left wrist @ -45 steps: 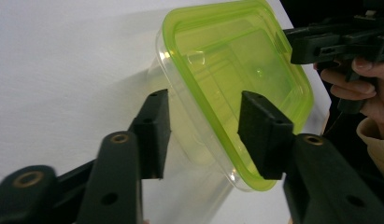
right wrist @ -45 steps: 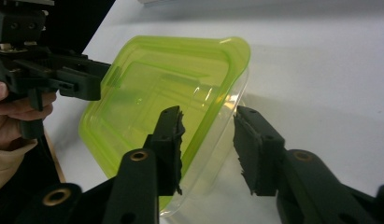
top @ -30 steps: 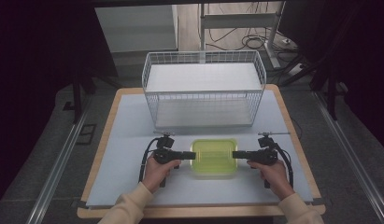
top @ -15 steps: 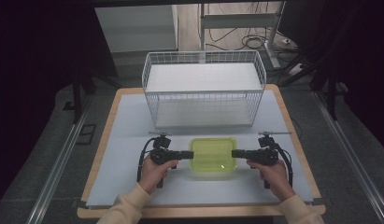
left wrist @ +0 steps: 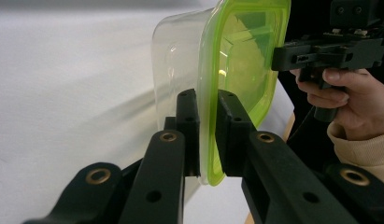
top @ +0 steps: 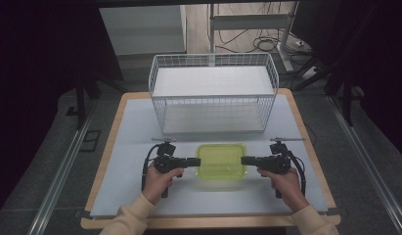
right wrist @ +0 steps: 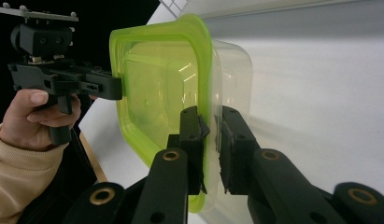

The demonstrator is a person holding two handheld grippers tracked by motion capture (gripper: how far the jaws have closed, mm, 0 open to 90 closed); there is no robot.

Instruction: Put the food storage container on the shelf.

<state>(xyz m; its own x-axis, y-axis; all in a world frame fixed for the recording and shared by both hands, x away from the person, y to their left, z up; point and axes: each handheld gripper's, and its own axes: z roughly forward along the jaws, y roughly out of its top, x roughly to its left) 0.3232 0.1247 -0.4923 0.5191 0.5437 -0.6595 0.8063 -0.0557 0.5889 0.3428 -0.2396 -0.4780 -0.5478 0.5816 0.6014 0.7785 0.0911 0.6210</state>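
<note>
Nothing moved; tools (top: 192,162) (top: 246,160) clamp container (top: 221,161) (lidded).

Glossy clear plastic container (top: 221,161) w/ green lid; white wire basket (top: 213,93); matt table (top: 130,147)

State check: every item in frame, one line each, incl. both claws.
Container: lime-green lid on, gripped at both ends.
Left claw: shut on the container's rim.
Right claw: shut on the opposite rim.
Wire basket: upright, open top, nothing inside.
Table: white sheet lying flat.
</note>
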